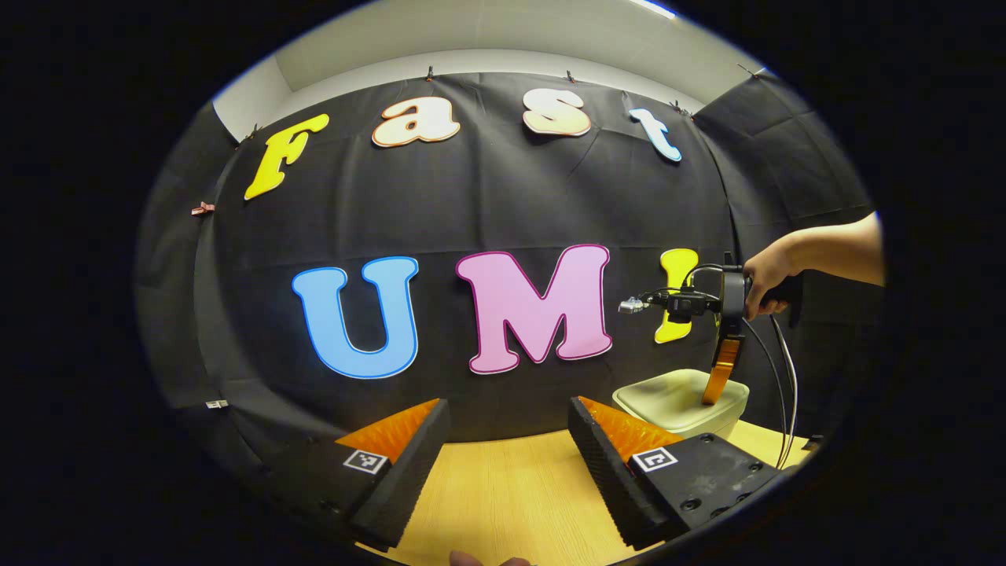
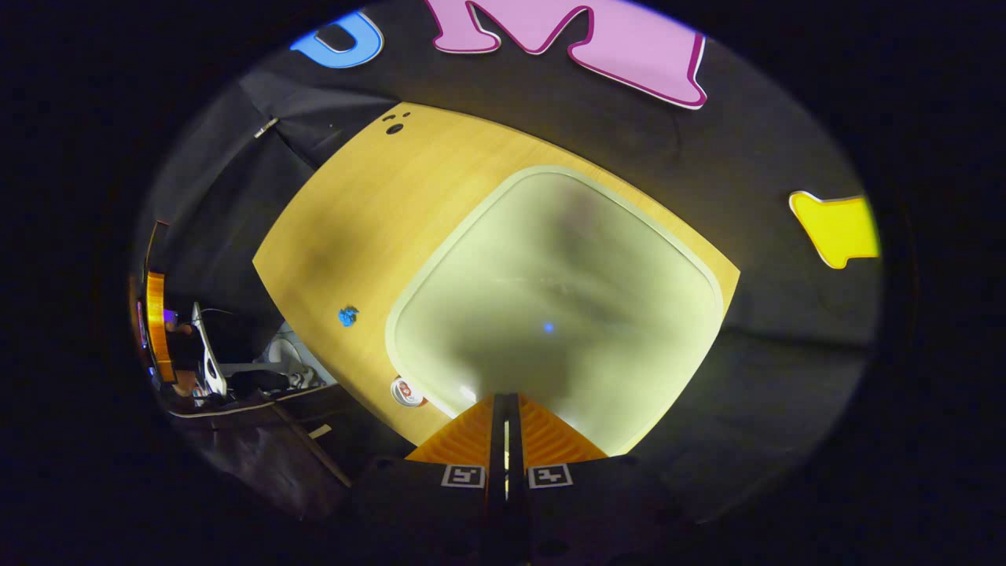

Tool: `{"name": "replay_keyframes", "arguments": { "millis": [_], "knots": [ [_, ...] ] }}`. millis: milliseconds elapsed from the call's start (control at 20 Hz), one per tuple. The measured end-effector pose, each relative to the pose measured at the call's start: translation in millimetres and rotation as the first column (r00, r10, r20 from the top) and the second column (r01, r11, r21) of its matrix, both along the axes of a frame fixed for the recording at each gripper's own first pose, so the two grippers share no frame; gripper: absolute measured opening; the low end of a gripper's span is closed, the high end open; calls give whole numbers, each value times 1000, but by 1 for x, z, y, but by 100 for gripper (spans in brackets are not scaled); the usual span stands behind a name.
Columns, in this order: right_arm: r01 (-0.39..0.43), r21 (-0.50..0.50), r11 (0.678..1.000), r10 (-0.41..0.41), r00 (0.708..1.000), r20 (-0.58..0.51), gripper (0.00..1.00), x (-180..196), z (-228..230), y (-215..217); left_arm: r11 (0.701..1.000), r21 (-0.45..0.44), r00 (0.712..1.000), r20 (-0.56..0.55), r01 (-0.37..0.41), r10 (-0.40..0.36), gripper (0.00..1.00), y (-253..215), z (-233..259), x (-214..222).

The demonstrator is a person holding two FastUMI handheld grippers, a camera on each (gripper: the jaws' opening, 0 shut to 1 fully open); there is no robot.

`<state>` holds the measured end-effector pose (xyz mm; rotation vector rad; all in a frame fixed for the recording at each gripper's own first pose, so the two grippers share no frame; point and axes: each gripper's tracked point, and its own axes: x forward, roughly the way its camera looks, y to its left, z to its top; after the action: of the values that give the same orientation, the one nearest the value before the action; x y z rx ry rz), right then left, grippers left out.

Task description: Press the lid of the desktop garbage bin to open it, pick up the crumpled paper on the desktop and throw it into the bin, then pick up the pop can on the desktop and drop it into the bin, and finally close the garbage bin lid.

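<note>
Bin (image 2: 550, 306) sits at the far right corner of the desk (image 2: 377, 204), lid (image 2: 566, 259) flat and closed; the right gripper (image 2: 505, 424) points straight down over the lid's near edge, fingers pressed together with nothing between them, tips at or just above the lid — contact not resolvable. For a clean pop-open, my judgement is to push squarely down through the closed tips, then lift straight off so the lid can spring free. Left gripper (image 1: 507, 440) waits wide open and empty over bare desk; paper (image 2: 347, 316) and can (image 2: 406, 391) lie left of the bin.
</note>
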<state>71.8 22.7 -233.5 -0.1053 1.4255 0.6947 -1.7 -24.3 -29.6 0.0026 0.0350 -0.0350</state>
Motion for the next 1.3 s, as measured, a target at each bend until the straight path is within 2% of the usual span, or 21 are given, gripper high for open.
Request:
{"name": "replay_keyframes", "arguments": {
  "millis": [250, 600, 650, 700, 900, 950, 1000, 1150, 1300],
  "knots": [
    [-30, -59, 998, 30, 1000, 8, 6, 1, -4, 2, 1000, 4, 1000, 4, -8, 8, 97, 2, 2, 0],
    [-80, -43, 996, 82, 995, 53, 6, -5, 11, -2, 1000, 9, 1000, 22, -1, 1, 97, 1, 8, -1],
    [-82, -45, 996, 85, 995, 59, 2, -5, 13, -3, 1000, 9, 1000, 25, 4, -5, 97, -1, 9, 0],
    [-79, -44, 996, 82, 994, 67, 6, -6, 15, -3, 1000, 10, 1000, 29, 10, -10, 97, -4, 10, -1],
    [-44, -10, 999, 45, 990, 135, 5, -5, 31, -5, 1000, 11, 999, 33, 26, -27, 97, -10, 12, -3],
    [-30, 1, 1000, 29, 986, 167, 2, -2, 39, -7, 1000, 11, 999, 33, 27, -28, 97, -11, 12, -3],
    [-14, 13, 1000, 12, 979, 203, 5, -1, 44, -9, 1000, 11, 999, 32, 29, -29, 97, -11, 12, -3],
    [27, 55, 998, -42, 954, 296, 6, 1, 66, -16, 999, 12, 999, 27, 31, -32, 97, -12, 11, -4],
    [44, 46, 998, -57, 930, 363, 6, -6, 73, -25, 999, 13, 999, 22, 36, -36, 97, -13, 8, -3]
  ]
}}
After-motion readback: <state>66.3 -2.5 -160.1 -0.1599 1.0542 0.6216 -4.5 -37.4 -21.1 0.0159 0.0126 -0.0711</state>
